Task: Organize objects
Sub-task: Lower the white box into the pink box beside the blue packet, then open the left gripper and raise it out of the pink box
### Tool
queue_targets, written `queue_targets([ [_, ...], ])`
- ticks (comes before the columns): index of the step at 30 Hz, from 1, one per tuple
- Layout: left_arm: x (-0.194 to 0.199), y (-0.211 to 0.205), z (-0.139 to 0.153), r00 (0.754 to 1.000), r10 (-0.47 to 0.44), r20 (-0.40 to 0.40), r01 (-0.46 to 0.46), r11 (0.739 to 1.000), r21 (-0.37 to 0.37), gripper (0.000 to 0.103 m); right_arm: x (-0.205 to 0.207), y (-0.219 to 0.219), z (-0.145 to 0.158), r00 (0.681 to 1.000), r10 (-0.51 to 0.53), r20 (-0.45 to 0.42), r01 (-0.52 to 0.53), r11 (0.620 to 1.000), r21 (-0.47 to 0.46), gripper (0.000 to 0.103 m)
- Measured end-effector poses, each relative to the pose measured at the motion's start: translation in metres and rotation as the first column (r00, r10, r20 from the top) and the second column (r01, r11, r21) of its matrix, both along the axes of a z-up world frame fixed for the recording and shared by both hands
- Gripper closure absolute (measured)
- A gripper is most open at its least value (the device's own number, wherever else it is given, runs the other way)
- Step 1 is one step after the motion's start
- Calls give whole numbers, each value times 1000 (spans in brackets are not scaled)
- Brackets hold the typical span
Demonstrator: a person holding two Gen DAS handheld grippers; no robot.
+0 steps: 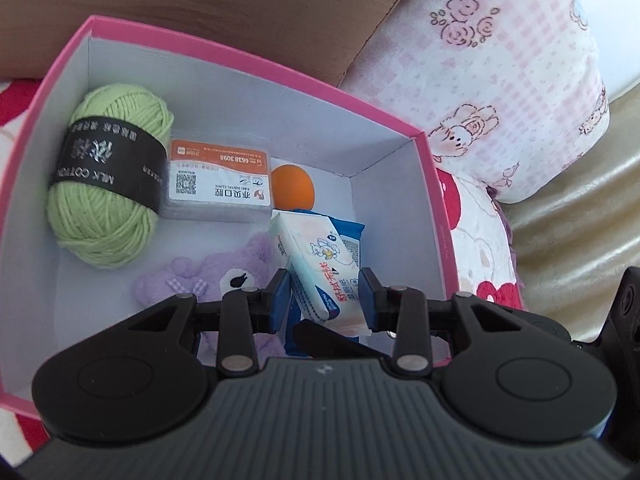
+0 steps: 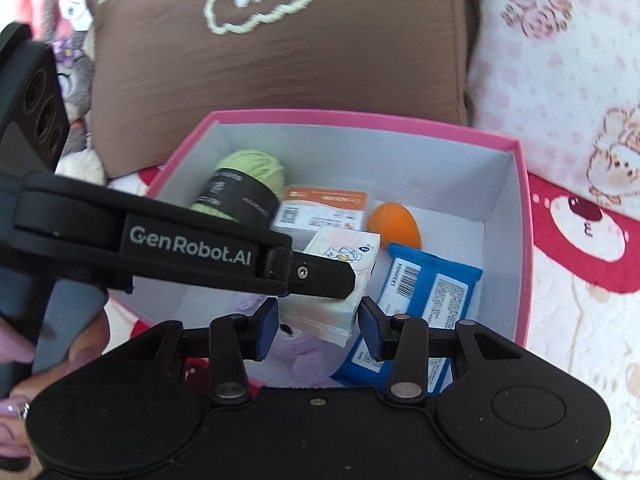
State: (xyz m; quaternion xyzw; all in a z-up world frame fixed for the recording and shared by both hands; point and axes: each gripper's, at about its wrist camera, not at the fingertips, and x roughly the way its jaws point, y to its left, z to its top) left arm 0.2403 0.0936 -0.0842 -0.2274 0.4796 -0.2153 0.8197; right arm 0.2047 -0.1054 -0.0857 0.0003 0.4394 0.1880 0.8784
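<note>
the tissue pack (image 1: pixel 320 268) is sitting tilted inside the pink box (image 1: pixel 248 56), between the blue pads of the left gripper (image 1: pixel 325 300); the jaws are closing on its two sides and gripping it. in the right wrist view the same pack (image 2: pixel 340 276) is showing with one black finger of the left gripper lying across its top. the pack is leaning over a blue wrapped packet (image 2: pixel 424 292) and over a purple plush toy (image 1: pixel 224 276) on the box floor. beyond these, an orange ball (image 1: pixel 294 190) is resting near the far wall, a card case with an orange header (image 1: pixel 220 178) is lying just beside it, and a green yarn ball (image 1: pixel 108 168) with a black band is lying next to the case in the left part of the box. the right gripper (image 2: pixel 319 326) is hanging over the near edge of the box, its jaws standing partly apart with nothing pressed between the pads; the tissue pack and blue packet are appearing beyond them. a hand (image 2: pixel 16 368) is holding the left gripper's handle at the lower left. around the box, a brown cushion (image 2: pixel 280 52) with a cloud motif is leaning behind it, a pink-checked pillow (image 1: pixel 512 72) is lying to the right, and a red-and-white patterned blanket (image 2: pixel 580 248) is lying beneath.
</note>
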Motion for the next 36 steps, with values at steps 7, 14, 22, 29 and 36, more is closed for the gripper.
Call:
queue_targets([
  [7,4,-5,-14,1000,6,-9,-6,1000,3,69,6,-6,-15,999,-27,-27,27,1000,5,55],
  [14,3,-2,-18,999,43,4,-43,998,51,69,7,-8,-21,999,-28,-15,28,1000,11,47],
  [22,-5,11,-6,997,76,19,-77,995,68,69,-8,-26,-12,999,-46,-2,46,995,84,46],
  [29,-19,16,9,995,83,47,-88,989,116,69,-27,-28,1,999,-19,34,15,994,113,46],
  [36,-33,13,21,996,71,59,-81,981,174,69,-43,-26,16,998,3,62,-10,994,107,46],
])
